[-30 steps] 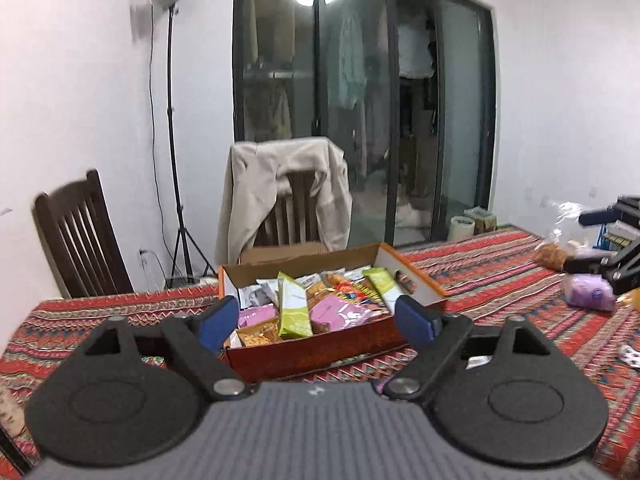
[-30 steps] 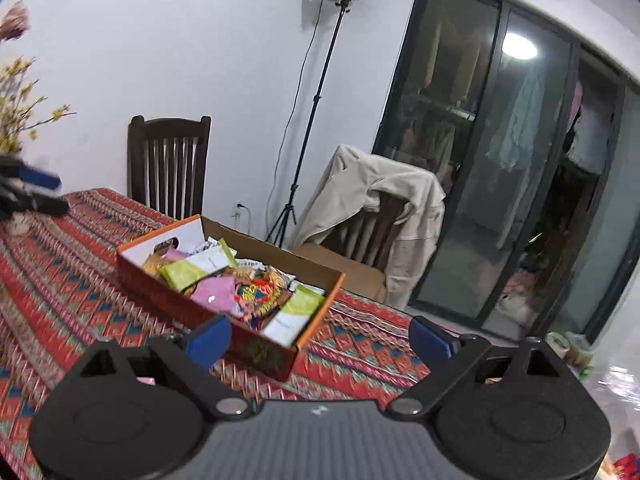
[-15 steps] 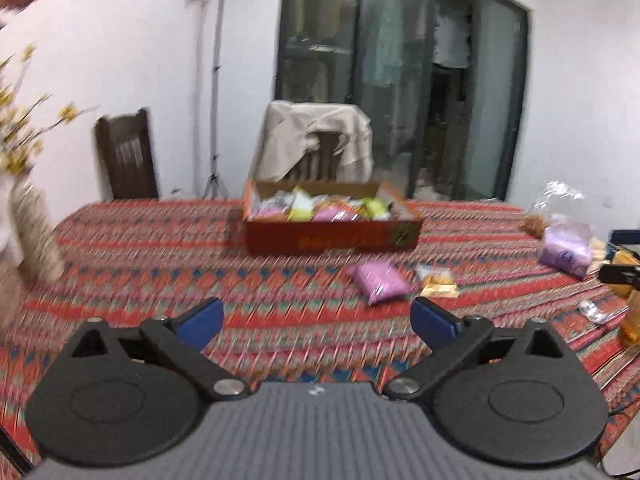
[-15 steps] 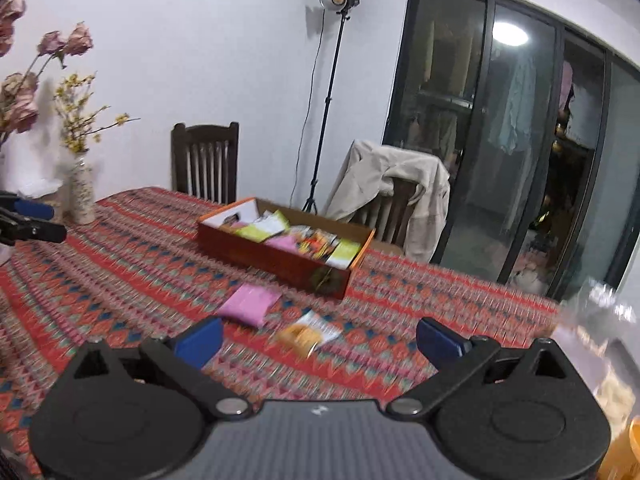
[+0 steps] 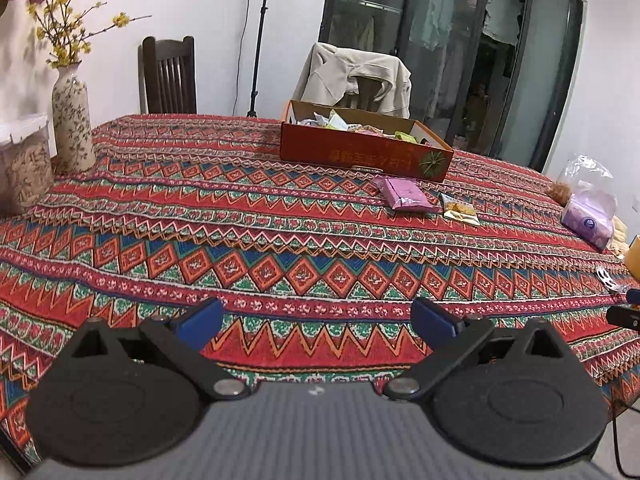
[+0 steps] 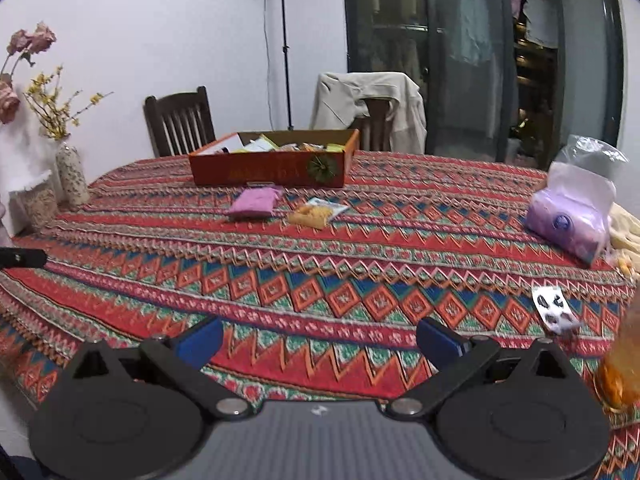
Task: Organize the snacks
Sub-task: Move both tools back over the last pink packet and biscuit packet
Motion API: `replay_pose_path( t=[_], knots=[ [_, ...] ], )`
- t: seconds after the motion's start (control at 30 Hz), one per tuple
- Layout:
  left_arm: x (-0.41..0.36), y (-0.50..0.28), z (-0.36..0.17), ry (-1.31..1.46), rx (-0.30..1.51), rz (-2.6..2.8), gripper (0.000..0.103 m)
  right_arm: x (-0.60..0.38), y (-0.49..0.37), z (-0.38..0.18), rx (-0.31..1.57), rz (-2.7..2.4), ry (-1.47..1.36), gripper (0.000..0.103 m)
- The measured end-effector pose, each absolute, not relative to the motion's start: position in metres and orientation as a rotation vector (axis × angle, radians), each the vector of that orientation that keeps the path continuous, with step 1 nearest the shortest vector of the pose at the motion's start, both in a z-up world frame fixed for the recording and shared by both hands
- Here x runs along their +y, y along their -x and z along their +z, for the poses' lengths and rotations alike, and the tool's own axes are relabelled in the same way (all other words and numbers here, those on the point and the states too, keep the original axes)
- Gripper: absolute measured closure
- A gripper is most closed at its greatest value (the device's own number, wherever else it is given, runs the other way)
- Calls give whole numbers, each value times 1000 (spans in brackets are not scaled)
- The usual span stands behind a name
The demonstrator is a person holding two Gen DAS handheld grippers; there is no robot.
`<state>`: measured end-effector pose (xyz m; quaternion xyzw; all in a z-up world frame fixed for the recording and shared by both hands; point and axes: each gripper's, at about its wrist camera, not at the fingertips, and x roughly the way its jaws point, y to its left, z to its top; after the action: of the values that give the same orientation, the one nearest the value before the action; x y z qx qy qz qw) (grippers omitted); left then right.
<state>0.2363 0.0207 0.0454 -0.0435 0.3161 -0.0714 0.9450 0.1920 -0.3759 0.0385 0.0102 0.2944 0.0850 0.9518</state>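
Observation:
An orange cardboard box (image 5: 366, 151) (image 6: 268, 170) filled with several snack packets stands at the far side of the patterned tablecloth (image 5: 248, 240). In front of it lie a pink packet (image 5: 404, 194) (image 6: 254, 203) and a yellow-and-white snack packet (image 5: 460, 210) (image 6: 316, 213). My left gripper (image 5: 316, 320) hovers over the near edge of the table, open and empty, far from the box. My right gripper (image 6: 318, 340) is likewise open and empty above the near edge. Its black tip (image 5: 624, 314) shows at the right border of the left wrist view.
A flowered vase (image 5: 72, 120) and a white container (image 5: 22, 160) stand at the left. A purple tissue pack (image 6: 570, 216), a clear bag, a small foil wrapper (image 6: 554, 310) and an orange jar (image 6: 622, 360) sit at the right. Two chairs stand behind the table.
Both grippers have pulled back from the box toward the near edge of the table and sunk lower. Their jaws have spread a little wider. The pink and yellow packets have come into view.

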Motion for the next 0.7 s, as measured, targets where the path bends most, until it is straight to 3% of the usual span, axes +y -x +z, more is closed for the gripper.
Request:
replay_pose_path(
  t=[0.43,0.7],
  knots=[
    [-1,-275,39,54,675,-187,1,-381,-218,32,614,157,-65,0],
    [-33,-344,43,41,624,-258,1,-367,-311,29,582,272,-190,7]
  ],
)
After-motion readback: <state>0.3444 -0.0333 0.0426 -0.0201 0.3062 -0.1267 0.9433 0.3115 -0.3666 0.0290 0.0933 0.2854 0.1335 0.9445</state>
